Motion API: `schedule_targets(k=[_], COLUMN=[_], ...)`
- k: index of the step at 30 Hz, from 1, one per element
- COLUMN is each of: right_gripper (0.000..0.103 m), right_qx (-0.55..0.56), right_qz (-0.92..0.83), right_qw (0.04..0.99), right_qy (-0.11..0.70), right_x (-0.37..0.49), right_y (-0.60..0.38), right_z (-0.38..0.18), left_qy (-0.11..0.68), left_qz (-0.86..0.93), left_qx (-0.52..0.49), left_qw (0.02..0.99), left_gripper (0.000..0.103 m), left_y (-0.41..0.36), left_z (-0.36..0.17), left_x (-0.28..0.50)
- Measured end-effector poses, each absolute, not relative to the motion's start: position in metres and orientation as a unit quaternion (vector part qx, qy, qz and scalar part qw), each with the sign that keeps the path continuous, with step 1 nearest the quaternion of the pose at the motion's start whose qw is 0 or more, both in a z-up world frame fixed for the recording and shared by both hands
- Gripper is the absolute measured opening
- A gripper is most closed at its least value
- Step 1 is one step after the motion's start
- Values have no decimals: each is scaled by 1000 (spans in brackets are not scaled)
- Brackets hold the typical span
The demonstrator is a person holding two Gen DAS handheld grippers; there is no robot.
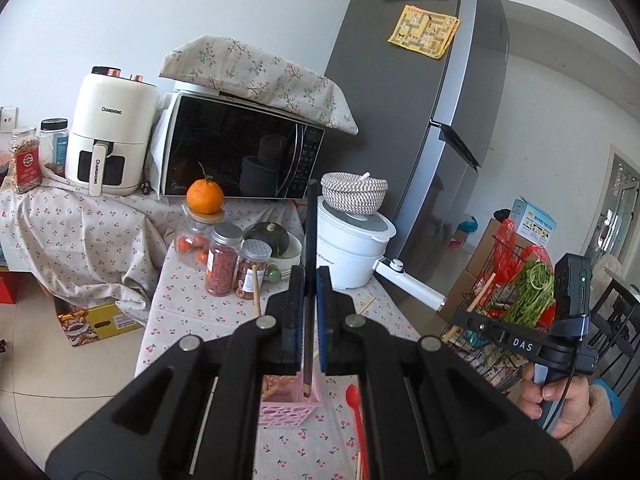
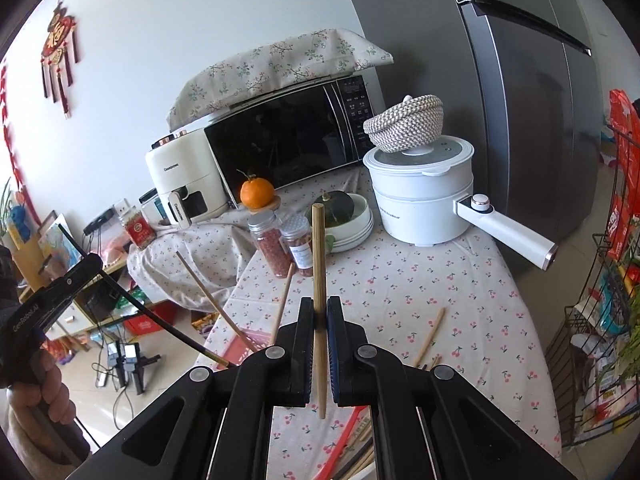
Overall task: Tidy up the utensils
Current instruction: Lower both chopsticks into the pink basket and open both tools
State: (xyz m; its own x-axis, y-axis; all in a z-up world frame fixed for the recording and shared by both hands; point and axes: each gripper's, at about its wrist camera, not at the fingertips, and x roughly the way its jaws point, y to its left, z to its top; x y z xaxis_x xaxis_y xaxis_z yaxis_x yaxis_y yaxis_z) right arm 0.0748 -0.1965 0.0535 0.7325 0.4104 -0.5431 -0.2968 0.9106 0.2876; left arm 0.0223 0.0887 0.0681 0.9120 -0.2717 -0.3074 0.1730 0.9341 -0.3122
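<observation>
We see a dark chopstick (image 1: 309,280) standing nearly upright, pinched by the left claw (image 1: 310,280), its lower tip hanging just over the pink perforated holder (image 1: 290,408) on the counter (image 1: 192,304). Light wooden sticks (image 1: 276,384) already lean inside that holder. A red spoon (image 1: 354,404) lies on the cherry-print cloth just right of the holder, partly hidden by the claw's frame.

In the right wrist view, the right claw (image 2: 320,312) is pressed onto a light wooden chopstick (image 2: 319,300), held upright above the counter (image 2: 440,280). A loose wooden chopstick (image 2: 430,334) lies on the cloth to its right, and more utensils (image 2: 360,456) peek out at the lower edge, too hidden for us to sort. To the left, the other claw's dark chopstick (image 2: 160,316) slants down toward the pink holder (image 2: 240,346), beside leaning wooden sticks (image 2: 212,304).

Farther back stand two spice jars (image 2: 284,244), a dark squash in a white bowl (image 2: 340,210), a mandarin (image 2: 257,193), a white electric pot (image 2: 424,196) topped with a woven basket (image 2: 406,122), a microwave (image 2: 288,136), an air fryer (image 2: 180,180) and a grey fridge (image 2: 520,80)
</observation>
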Motion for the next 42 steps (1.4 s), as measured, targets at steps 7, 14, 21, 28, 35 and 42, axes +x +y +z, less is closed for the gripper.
schedule_targets(k=[7,14,21,28,35,42], right_gripper=[6,6,6,6,6,6], right_qx=[96,109,126,138,157,201], right_qz=[197,212,231,241,234,196], right_qw=[924,924,922,921,922,905], right_qy=[313,300,283,272,266,319], right_x=[75,72,71,80,95,115], right_y=[-192,-187,-178,-160,-149,-133], right_z=[52,60,69,68,57,16], left_qy=[210,262,287,295,305,312], left_qz=[-93,-90,-77,-63,-51,-24], left_qx=[-126,-172,-180,-176,-161,-120], left_qw=[965,945,938,937,937,942], left_gripper=[6,6,7,44,64,67], left_y=[85,90,91,91,96,102], left_z=[46,14,-7,-8,3,6], left_x=[48,80,100,102,92,79])
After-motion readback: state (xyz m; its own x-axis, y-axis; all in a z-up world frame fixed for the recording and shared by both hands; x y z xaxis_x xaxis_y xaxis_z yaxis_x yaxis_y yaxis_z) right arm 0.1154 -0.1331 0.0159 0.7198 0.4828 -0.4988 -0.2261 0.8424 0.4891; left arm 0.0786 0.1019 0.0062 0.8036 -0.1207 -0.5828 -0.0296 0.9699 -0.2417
